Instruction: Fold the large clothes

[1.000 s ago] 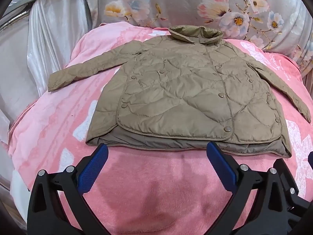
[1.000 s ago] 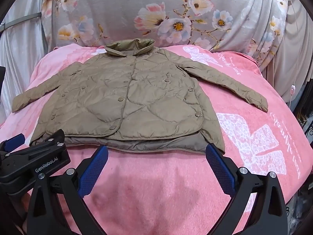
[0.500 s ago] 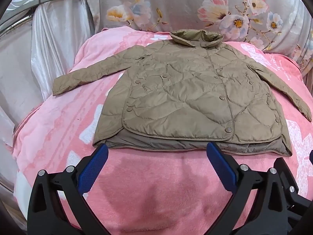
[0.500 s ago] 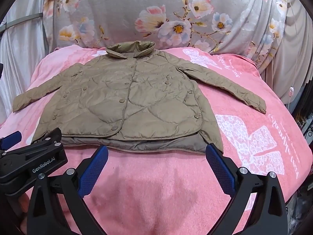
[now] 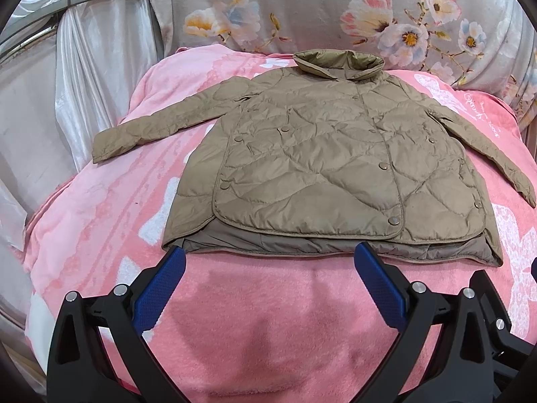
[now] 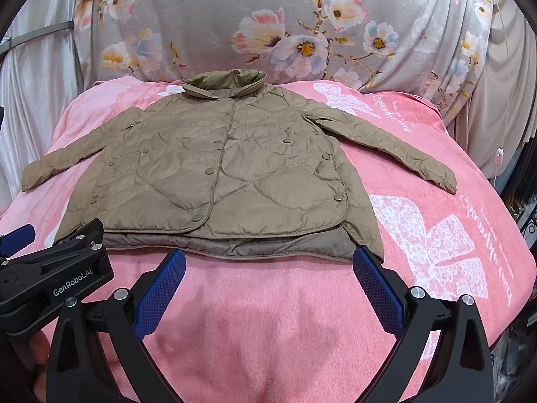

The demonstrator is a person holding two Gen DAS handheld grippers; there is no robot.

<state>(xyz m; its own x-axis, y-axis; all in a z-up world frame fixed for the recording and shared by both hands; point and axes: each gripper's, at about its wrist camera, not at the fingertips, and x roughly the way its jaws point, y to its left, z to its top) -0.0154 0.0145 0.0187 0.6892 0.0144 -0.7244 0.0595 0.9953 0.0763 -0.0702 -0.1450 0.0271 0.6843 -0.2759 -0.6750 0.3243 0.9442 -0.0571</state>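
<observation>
I see a pink blanket (image 5: 100, 221) spread over the bed, with white bow prints and script toward its right edge. Along its far edge a grey floral cloth (image 6: 208, 27) stands draped. At the left edge hangs a pale satin curtain (image 5: 84, 67).

You are in a bedroom at home. A bed covered with a fluffy pink blanket (image 6: 302, 319) fills the space before you. Behind it hangs grey cloth printed with big flowers (image 6: 285, 33), and pale satin curtains (image 5: 84, 77) drape at the left side. More curtains (image 6: 503, 100) hang at the right.
</observation>
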